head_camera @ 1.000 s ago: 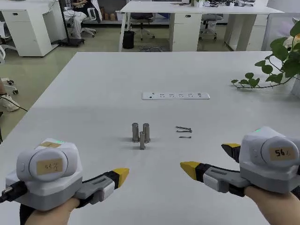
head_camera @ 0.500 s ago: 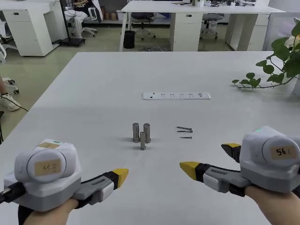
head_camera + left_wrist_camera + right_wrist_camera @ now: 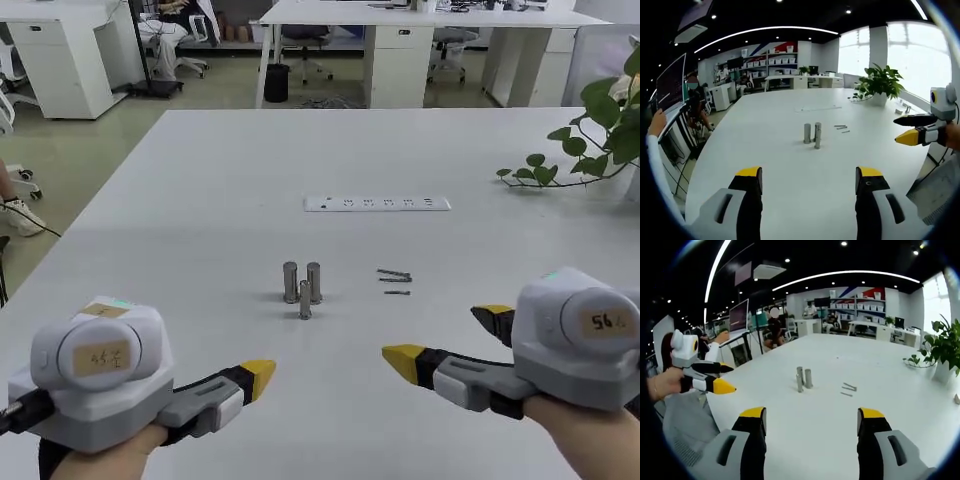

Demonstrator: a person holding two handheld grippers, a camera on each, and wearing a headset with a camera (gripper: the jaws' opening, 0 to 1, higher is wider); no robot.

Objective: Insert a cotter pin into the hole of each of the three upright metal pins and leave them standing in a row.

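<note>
The left hand-held gripper (image 3: 250,380) and right hand-held gripper (image 3: 445,337) hover level, pointing inward, jaws wide apart and empty. Three upright grey metal pins (image 3: 303,290) stand ahead between them on the white bench (image 3: 200,200).

Right gripper (image 3: 448,335): a tan sticker (image 3: 598,322) on top of the housing carries handwritten "56", followed by a faint stroke too small to read.

Left gripper (image 3: 809,172): a matching sticker (image 3: 100,357) on its housing carries two handwritten digits, possibly "55", followed by a smudged mark. This reading is uncertain.
</note>
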